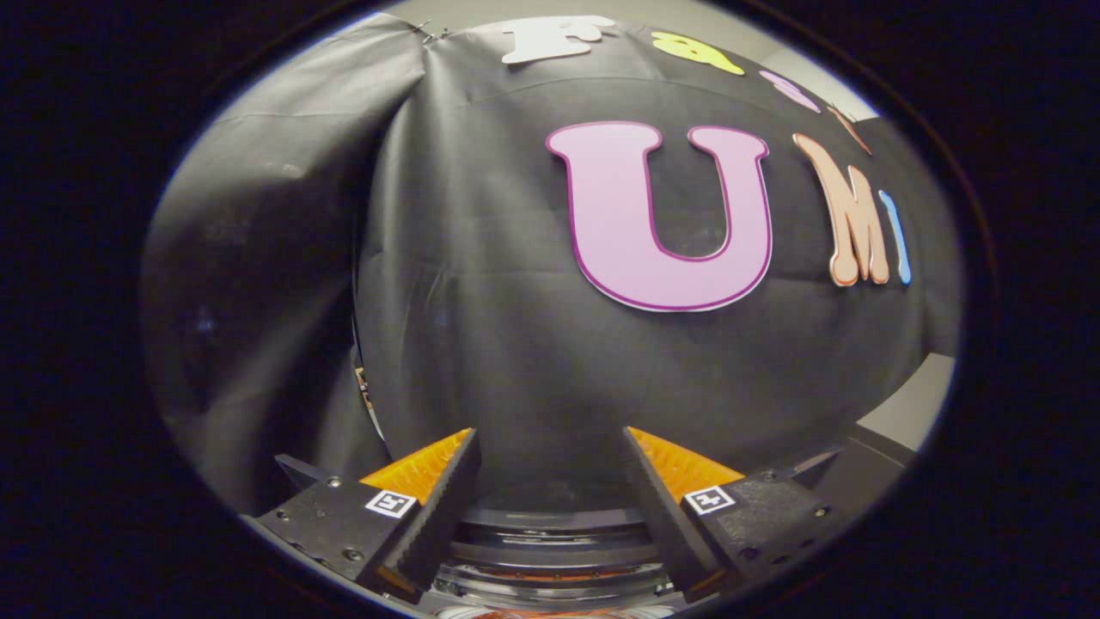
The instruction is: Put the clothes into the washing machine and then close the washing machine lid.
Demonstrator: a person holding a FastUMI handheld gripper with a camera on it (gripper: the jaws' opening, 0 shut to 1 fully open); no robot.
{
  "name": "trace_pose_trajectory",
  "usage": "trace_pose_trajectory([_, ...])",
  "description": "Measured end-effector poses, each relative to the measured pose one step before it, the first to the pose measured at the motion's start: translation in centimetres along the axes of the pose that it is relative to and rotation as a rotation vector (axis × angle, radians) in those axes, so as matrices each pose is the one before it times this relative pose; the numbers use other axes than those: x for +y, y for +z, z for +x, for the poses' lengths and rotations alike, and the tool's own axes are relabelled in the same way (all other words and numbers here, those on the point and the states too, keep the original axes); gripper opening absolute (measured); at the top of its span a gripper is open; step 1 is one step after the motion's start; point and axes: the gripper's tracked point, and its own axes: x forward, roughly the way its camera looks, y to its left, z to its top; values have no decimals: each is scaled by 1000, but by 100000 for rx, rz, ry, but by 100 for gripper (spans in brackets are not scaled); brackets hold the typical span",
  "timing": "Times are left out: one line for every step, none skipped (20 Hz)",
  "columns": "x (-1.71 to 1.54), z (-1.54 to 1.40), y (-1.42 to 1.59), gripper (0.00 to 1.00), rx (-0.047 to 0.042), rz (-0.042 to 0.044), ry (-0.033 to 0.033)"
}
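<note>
Black cloth [481, 284] hangs as the booth's back wall and takes up most of the scene ahead, with a second, greyer fold of the same cloth [258, 284] draped at the left, overlapping the first along a vertical seam. At the far right, past the edge of the cloth, a pale strip of wall [915, 404] shows, with a dark ledge [868, 447] just beneath it.

Low down, between the fingers and just beyond them, sits the round top of the washing machine [550, 537]: several dark concentric rings, stacked like a rim, with a paler band [550, 578] nearer the camera. A thin streak of orange-brown [550, 613] lies at the nearest edge of that opening; it may be fabric inside the drum, but too little of it shows to say what it is. Whether the lid is up or down cannot be told from this angle.

The claw [550, 447] is spread wide, its two fingers [447, 490] angled apart with a broad gap between the tips. Nothing is pinched between them and they touch nothing; the tips hang above the machine's rim, pointing at the black cloth. Each finger carries a small square black-and-white marker [391, 503] on its upper face.
</note>
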Motion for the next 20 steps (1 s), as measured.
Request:
trace_pose_trajectory([104, -283, 268, 98, -1252, 624, 200])
trace_pose_trajectory([15, -133, 153, 98, -868, -277, 82])
trace_pose_trajectory([-82, -172, 172, 98, -1181, -598, 7])
trace_pose_trajectory([-75, -283, 104, 98, -892, 468, 38])
trace_pose_trajectory([0, -442, 307, 98, -2009, -108, 489])
trace_pose_trajectory([-162, -425, 242, 98, -741, -236, 917])
trace_pose_trajectory([-58, -828, 99, 98, -1593, 569, 560])
trace_pose_trajectory([207, -1011, -345, 98, -804, -401, 548])
trace_pose_trajectory([564, -1132, -517, 98, -1657, -443, 777])
trace_pose_trajectory([117, -710, 104, 97, -2165, 238, 673])
trace_pose_trajectory([-185, -255, 39, 97, -1977, -149, 646])
trace_pose_trajectory([18, -538, 146, 97, -1868, 113, 377])
trace_pose_trajectory([4, -412, -42, 97, -1211, -269, 360])
trace_pose_trajectory([24, -406, 6, 97, -1045, -103, 25])
trace_pose_trajectory([37, -144, -132, 97, -675, -327, -85])
trace_pose_trajectory([25, -455, 6, 97, -992, -161, -69])
trace_pose_trajectory([-25, -360, -44, 97, -631, -62, 59])
trace_pose_trajectory([54, -234, -56, 97, -594, -60, 63])
trace_pose_trajectory([-26, -153, -4, 97, -366, -217, 153])
trace_pose_trajectory([-2, -150, -151, 97, 623, -109, 295])
